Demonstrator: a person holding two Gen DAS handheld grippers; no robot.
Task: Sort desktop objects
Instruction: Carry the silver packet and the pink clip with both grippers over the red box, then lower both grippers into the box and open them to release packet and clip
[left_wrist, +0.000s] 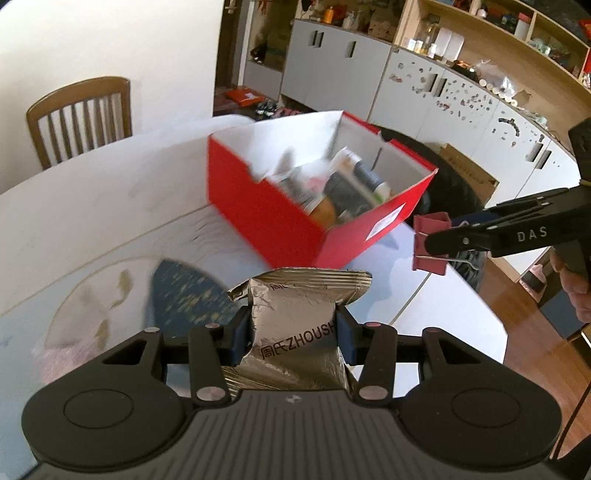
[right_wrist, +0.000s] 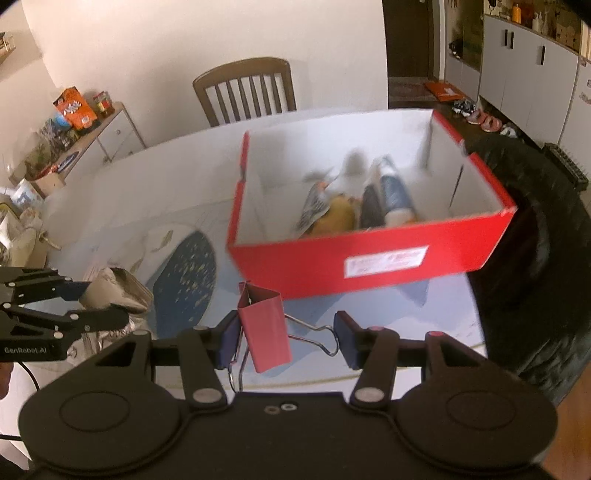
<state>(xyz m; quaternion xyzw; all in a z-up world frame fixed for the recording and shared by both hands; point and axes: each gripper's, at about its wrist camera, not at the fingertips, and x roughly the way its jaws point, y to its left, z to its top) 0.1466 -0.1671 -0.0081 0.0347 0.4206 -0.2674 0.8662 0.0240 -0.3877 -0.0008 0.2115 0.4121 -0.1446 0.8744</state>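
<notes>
My left gripper (left_wrist: 293, 318) is shut on a silver foil packet (left_wrist: 291, 291) printed with dark letters and holds it above the table. From the right wrist view the left gripper (right_wrist: 99, 302) and its packet (right_wrist: 118, 291) are at the far left. My right gripper (right_wrist: 288, 325) is shut on a red binder clip (right_wrist: 264, 328), pads pressing the clip's body and one wire handle. In the left wrist view the right gripper (left_wrist: 439, 233) carries the clip (left_wrist: 430, 245) in the air at the right. Just beyond both stands an open red box (right_wrist: 369, 260) (left_wrist: 273, 221) with several blurred items inside.
The white table (left_wrist: 92, 206) carries a blue patterned mat (right_wrist: 184, 280). A wooden chair (right_wrist: 245, 90) stands behind the table. A black bulky object (right_wrist: 535, 258) sits right of the box. Grey cabinets (left_wrist: 461, 110) line the far wall. A person's hand (left_wrist: 576, 291) grips the right handle.
</notes>
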